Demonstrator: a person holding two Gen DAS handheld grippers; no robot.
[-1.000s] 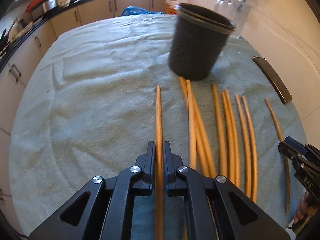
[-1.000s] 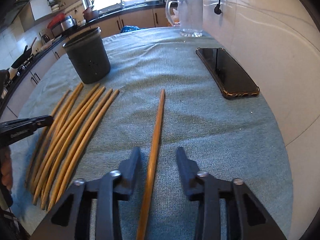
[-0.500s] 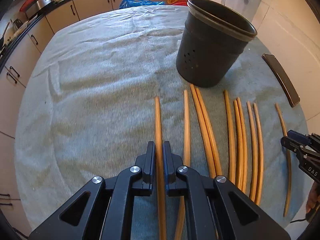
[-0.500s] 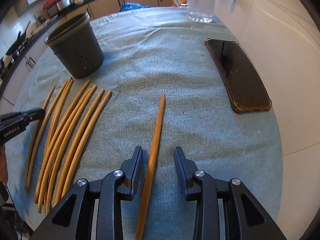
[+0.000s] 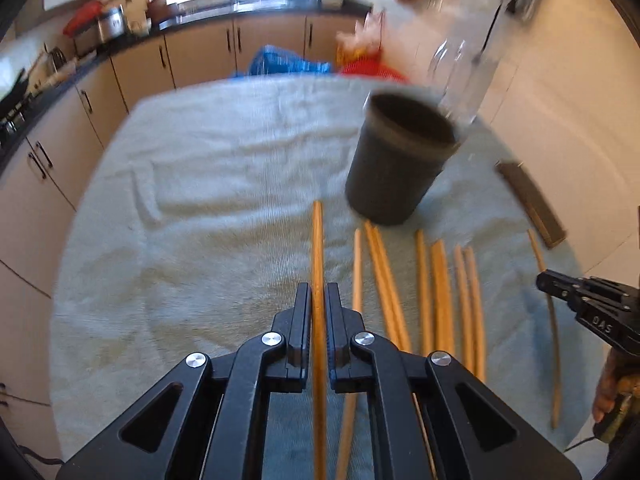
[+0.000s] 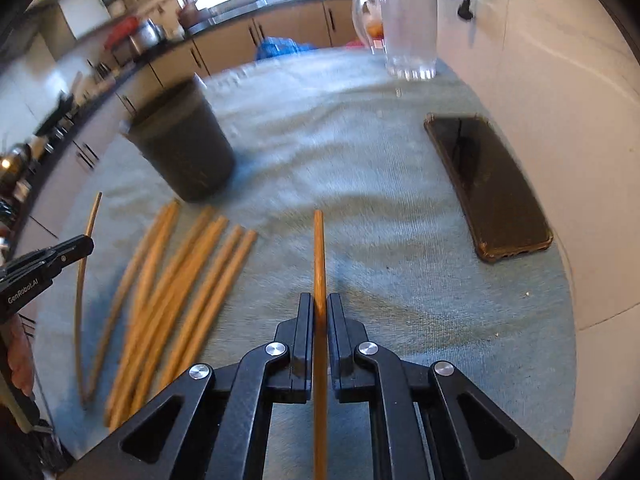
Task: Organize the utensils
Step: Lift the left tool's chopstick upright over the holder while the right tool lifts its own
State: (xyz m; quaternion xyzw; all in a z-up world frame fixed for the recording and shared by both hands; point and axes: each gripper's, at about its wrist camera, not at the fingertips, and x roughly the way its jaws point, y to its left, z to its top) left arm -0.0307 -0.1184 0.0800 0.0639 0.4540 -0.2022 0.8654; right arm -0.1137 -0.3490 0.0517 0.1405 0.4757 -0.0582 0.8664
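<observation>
On the green cloth (image 6: 360, 168), each gripper (image 5: 318, 304) (image 6: 319, 312) clamps one chopstick (image 5: 317, 248) (image 6: 319, 248); six loose

My two wrist cams sit low, close over the counter (image 5: 208, 184), facing forward. Both share the black holder (image 5: 400, 160) (image 6: 184, 148).

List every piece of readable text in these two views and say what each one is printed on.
"GenRobot.AI": white print on the side of the left gripper, seen in the right wrist view.
"DAS": white letters, upside down, on the side of the right gripper, seen in the left wrist view; possibly only part of a longer mark.
Nothing readable on the black holder, phone or glass jug.
</observation>
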